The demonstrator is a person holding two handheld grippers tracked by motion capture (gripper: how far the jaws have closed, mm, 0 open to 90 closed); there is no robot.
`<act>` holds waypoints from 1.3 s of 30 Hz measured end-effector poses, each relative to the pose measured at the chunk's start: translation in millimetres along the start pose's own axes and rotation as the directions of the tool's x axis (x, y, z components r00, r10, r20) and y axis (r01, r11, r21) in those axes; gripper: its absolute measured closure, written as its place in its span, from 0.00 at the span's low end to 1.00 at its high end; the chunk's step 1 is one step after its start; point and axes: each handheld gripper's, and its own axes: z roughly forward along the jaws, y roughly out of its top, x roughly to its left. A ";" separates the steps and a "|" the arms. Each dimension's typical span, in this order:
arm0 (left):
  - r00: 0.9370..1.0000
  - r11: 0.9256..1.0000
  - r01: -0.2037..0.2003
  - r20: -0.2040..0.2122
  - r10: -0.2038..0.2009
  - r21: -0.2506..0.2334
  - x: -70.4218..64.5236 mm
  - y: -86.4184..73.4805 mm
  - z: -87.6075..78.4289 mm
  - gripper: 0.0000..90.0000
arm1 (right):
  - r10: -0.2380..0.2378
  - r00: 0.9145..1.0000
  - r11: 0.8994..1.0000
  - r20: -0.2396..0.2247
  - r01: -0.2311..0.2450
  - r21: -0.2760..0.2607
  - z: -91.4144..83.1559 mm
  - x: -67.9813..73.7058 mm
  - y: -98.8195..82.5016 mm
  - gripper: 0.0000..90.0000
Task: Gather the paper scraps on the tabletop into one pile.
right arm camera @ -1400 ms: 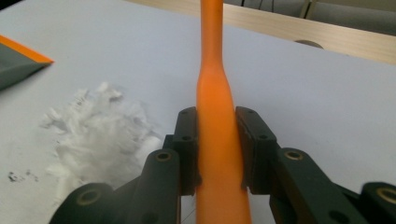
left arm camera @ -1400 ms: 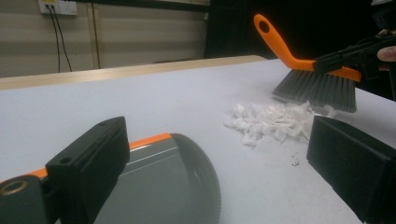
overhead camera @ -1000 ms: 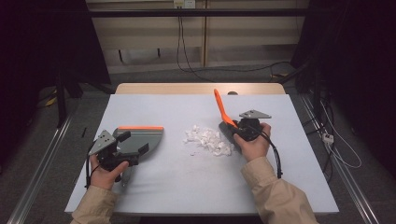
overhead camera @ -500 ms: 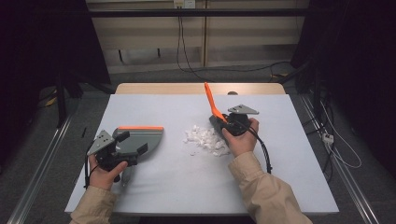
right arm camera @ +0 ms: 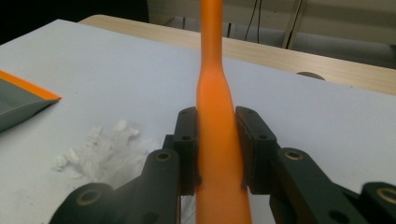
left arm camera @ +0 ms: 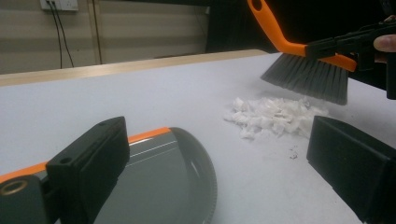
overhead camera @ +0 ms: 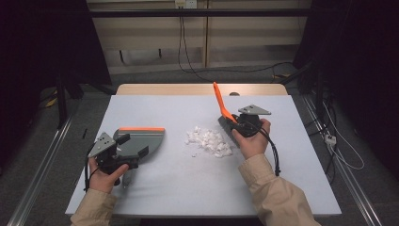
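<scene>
Dustpan (overhead camera: 139,141), grey with an orange edge, lies at the table's (overhead camera: 291,188) left, gripped by the left gripper (overhead camera: 123,157) held low, white paper scraps (overhead camera: 209,141) sit mid-table, and just right the right gripper (overhead camera: 229,123) clenches the brush's (left arm camera: 306,70) orange handle, bristles hovering over them.

Tan sleeves (overhead camera: 275,197), black tongs (overhead camera: 229,123) with grey three-cornered plates, trailing black cables
</scene>
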 end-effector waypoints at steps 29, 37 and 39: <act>1.000 1.000 0.008 0.009 -0.008 0.002 -0.3 -1.4 1.6 0.06 | -0.018 0.999 0.957 0.042 0.005 0.291 -8.0 -3.8 -3.8 0.78; 1.000 1.000 0.003 0.009 -0.003 -0.001 -1.3 -0.7 2.0 0.06 | 0.041 0.997 0.960 0.064 -0.057 0.273 -7.2 1.5 -5.1 0.80; 1.000 1.000 0.002 0.007 -0.002 -0.001 -1.2 -0.3 1.8 0.06 | 0.041 0.997 0.964 0.070 -0.058 0.258 -5.3 6.6 -5.3 0.80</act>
